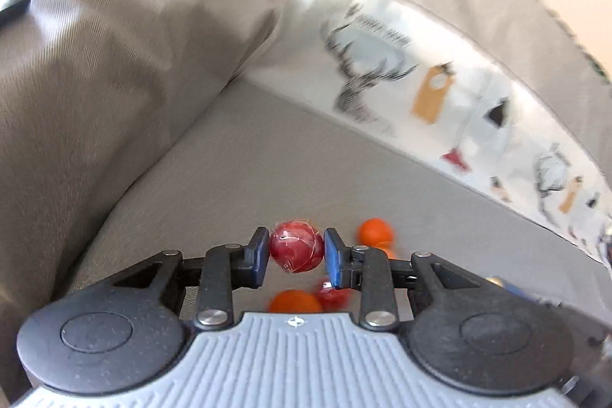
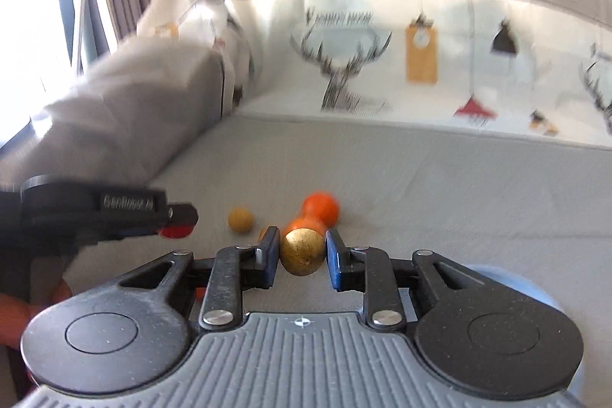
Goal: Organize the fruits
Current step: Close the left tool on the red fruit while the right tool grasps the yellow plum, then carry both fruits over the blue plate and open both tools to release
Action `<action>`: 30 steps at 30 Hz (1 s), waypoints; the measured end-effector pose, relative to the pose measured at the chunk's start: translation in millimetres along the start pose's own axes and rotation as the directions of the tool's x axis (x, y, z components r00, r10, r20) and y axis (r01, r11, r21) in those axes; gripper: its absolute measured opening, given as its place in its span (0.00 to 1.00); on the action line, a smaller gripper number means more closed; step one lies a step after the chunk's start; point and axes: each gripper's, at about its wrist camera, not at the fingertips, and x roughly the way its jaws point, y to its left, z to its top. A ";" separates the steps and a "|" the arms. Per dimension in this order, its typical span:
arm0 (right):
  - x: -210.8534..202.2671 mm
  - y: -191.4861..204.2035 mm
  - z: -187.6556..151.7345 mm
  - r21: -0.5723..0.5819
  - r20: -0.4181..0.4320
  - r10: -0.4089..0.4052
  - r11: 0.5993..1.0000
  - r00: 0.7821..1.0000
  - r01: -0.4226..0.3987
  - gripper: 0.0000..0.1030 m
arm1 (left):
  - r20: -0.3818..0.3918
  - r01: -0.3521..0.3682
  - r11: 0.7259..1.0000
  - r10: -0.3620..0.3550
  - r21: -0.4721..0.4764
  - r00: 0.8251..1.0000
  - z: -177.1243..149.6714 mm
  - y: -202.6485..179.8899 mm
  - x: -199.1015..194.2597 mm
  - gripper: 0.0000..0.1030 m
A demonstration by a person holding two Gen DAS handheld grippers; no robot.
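Left wrist view: your left claw (image 1: 296, 253) is clenched on a red fruit (image 1: 296, 251), blue pads pressing both sides, fruit lifted above the sofa seat (image 1: 267, 159), prob. so you can carry it off for sorting. Below it sit an orange fruit (image 1: 294, 301) and another red one (image 1: 331, 295), w/ a further orange (image 1: 375, 231) just right of the claw. Armrest cushion (image 1: 95, 83) rises at left, patterned back cushion (image 1: 440, 94) at right; neither blocks you. Picture is blurry.

Right wrist view: your right claw (image 2: 303, 253) grips a golden-brown fruit (image 2: 302, 251) btw. its pads, clear of the seat. Just behind it lie two oranges (image 2: 321, 207), touching or nearly so, and a small tan fruit (image 2: 241, 220) a bit left. Left claw shows at the left edge w/ its red fruit, near yours, so watch for a bump if both go the same way. Pale blue rim (image 2: 535, 289) at lower right, maybe a bowl; can't tell.
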 end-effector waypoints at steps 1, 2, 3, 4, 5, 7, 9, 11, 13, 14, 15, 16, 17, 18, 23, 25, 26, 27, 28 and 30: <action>-12.2 -5.0 3.1 0.011 0.019 -0.003 1.000 1.000 0.003 0.26 | 0.018 0.017 1.000 -0.017 0.022 1.000 -1.4 -5.9 -8.0 0.33; -24.8 -10.5 5.7 0.022 0.036 -0.007 1.000 0.999 0.006 0.26 | 0.032 0.033 0.999 -0.034 0.044 0.999 -3.6 -11.6 -16.0 0.33; -37.5 -16.2 7.4 0.032 0.052 -0.013 0.999 0.999 0.011 0.26 | 0.038 0.046 0.997 -0.048 0.057 0.998 -5.1 -17.6 -21.0 0.33; -50.3 -22.4 9.1 0.038 0.064 -0.020 0.999 0.998 0.017 0.26 | 0.040 0.061 0.996 -0.064 0.066 0.997 -7.3 -20.9 -26.6 0.33; -63.3 -28.5 8.9 0.042 0.075 -0.027 0.999 0.997 0.024 0.26 | 0.041 0.079 0.994 -0.083 0.073 0.996 -10.6 -24.7 -32.5 0.33; -88.1 -41.1 5.6 0.049 0.093 -0.050 0.998 0.994 0.046 0.26 | 0.047 0.109 0.990 -0.114 0.093 0.992 -16.6 -33.0 -44.3 0.33; -107.2 -57.5 -2.9 0.069 0.106 -0.079 0.995 0.991 0.072 0.26 | 0.048 0.136 0.983 -0.142 0.122 0.989 -24.7 -41.7 -55.6 0.33; -122.8 -73.8 -17.2 0.098 0.111 -0.107 0.990 0.988 0.096 0.26 | 0.044 0.156 0.975 -0.165 0.160 0.985 -32.9 -49.8 -64.7 0.33; -133.8 -88.3 -33.2 0.136 0.104 -0.130 0.984 0.986 0.115 0.26 | 0.038 0.171 0.964 -0.183 0.203 0.982 -41.9 -58.2 -72.5 0.33; -138.0 -94.6 -37.1 0.154 0.102 -0.139 0.980 0.985 0.122 0.26 | 0.033 0.176 0.957 -0.189 0.232 0.981 -46.4 -64.1 -75.1 0.33; -141.6 -99.5 -42.0 0.160 0.107 -0.149 0.978 0.983 0.131 0.26 | 0.029 0.179 0.949 -0.193 0.261 0.981 -51.8 -68.8 -78.9 0.33; -143.7 -104.6 -47.1 0.152 0.104 -0.162 0.978 0.981 0.145 0.26 | 0.024 0.181 0.939 -0.196 0.292 0.980 -56.4 -74.6 -79.6 0.33; -143.9 -109.1 -51.3 0.139 0.092 -0.179 0.976 0.980 0.165 0.26 | 0.017 0.184 0.928 -0.200 0.323 0.980 -61.7 -80.3 -80.8 0.33; -143.9 -113.9 -54.7 0.131 0.080 -0.194 0.974 0.978 0.182 0.26 | 0.008 0.187 0.918 -0.203 0.351 0.979 -66.4 -85.9 -80.6 0.33; -143.5 -130.0 -62.2 0.163 0.053 -0.217 0.965 0.975 0.206 0.26 | -0.033 0.202 0.866 -0.210 0.457 0.977 -87.1 -105.8 -74.7 0.33; -142.4 -127.4 -61.7 0.165 0.059 -0.210 0.966 0.976 0.198 0.26 | -0.049 0.204 0.856 -0.206 0.474 0.977 -91.8 -108.7 -69.9 0.33; -141.1 -124.8 -61.2 0.159 0.061 -0.205 0.968 0.977 0.193 0.26 | -0.057 0.206 0.854 -0.204 0.478 0.977 -92.7 -109.4 -66.9 0.33; -139.2 -121.6 -61.1 0.150 0.061 -0.201 0.970 0.978 0.191 0.26 | -0.064 0.209 0.852 -0.203 0.479 0.977 -93.7 -109.7 -65.0 0.33; -138.0 -118.3 -61.1 0.139 0.060 -0.198 0.972 0.978 0.188 0.26 | -0.070 0.211 0.851 -0.203 0.480 0.977 -94.2 -109.4 -64.0 0.33; -132.1 -111.6 -60.7 0.119 0.052 -0.187 0.976 0.981 0.180 0.26 | -0.079 0.215 0.849 -0.203 0.482 0.976 -94.2 -109.6 -61.5 0.33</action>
